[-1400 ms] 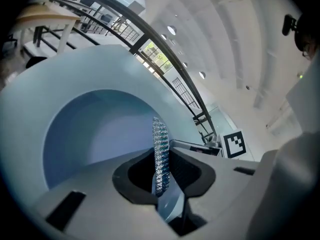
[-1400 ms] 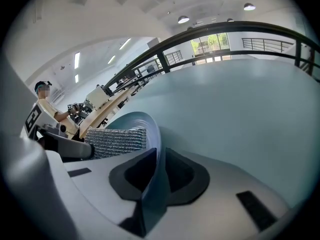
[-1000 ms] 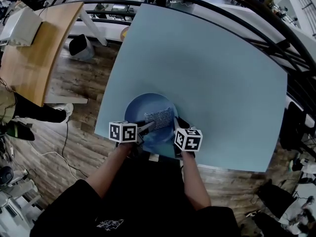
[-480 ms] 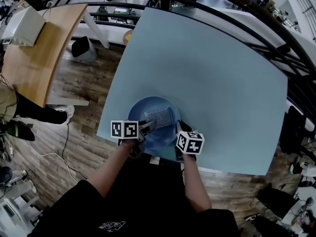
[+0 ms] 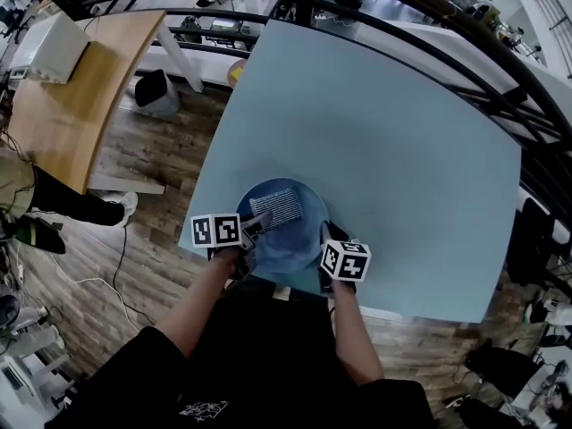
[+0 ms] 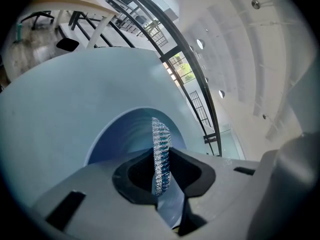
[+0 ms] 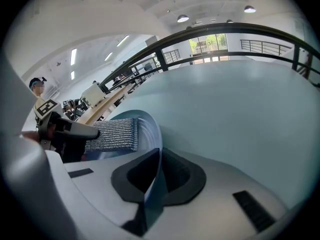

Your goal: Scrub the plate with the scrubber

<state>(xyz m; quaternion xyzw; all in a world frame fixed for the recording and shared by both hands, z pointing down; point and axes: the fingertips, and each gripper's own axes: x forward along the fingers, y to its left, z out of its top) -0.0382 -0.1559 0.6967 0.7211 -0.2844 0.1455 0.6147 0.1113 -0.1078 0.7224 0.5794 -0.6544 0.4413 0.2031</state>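
Observation:
A round blue plate [image 5: 290, 239] lies near the front edge of the light blue table [image 5: 384, 132]. On it rests a grey ribbed scrubber [image 5: 273, 207], and my left gripper [image 5: 257, 222] is shut on the scrubber's near end. In the left gripper view the scrubber [image 6: 161, 149] stands edge-on between the jaws, above the plate [image 6: 120, 134]. My right gripper [image 5: 326, 232] is shut on the plate's right rim. In the right gripper view the thin rim [image 7: 154, 174] runs between the jaws, with the scrubber [image 7: 114, 134] beyond on the plate.
The table's front edge [image 5: 295, 295] runs just below the plate. A black railing [image 5: 420, 16] curves round the far side. A wooden desk [image 5: 71, 88] stands to the left over plank flooring. A person's leg [image 5: 71, 206] shows at far left.
My left gripper has drawn the scrubber leftward across the plate. The right gripper keeps its hold on the rim.

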